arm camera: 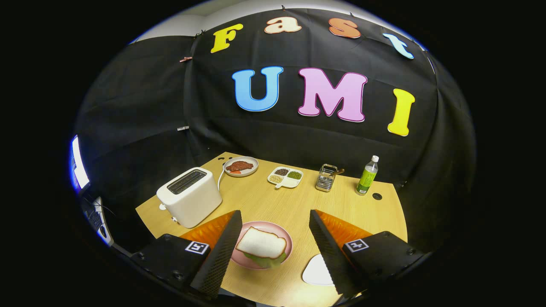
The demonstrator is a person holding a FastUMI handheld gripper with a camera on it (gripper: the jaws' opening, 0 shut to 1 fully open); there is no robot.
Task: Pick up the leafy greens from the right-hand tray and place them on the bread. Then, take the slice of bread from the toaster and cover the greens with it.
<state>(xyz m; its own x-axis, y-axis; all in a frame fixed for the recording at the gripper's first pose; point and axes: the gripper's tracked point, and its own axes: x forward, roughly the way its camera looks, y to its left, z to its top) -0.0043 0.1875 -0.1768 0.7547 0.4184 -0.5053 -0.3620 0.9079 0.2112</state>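
Bread: we see a white slice (261, 243) with a brown crust lying flat on the pink plate (286, 238), between the two fingers and low in the gap.
Greens: a green leaf (268, 260) pokes out from under the near edge of the slice, so the bread covers it.
Plate: it sits on the wooden table (273, 204), its left side hidden behind the left finger.
Gripper: we find the gripper (273, 251) released, its fingers spread wide on either side of the plate and grasping nothing; they look apart from the bread.
White tray: a pale, flat tray (316, 271) lies near the right finger, just right of the plate, partly hidden by that finger.
Toaster: the white toaster (190, 196) stands to the far left of the plate; we cannot tell what is in its slots.
Far row: from left to right we see a grey dish with reddish food (241, 166), a divided dish of small foods (285, 176), a metal holder (326, 178) and a green bottle (367, 175).
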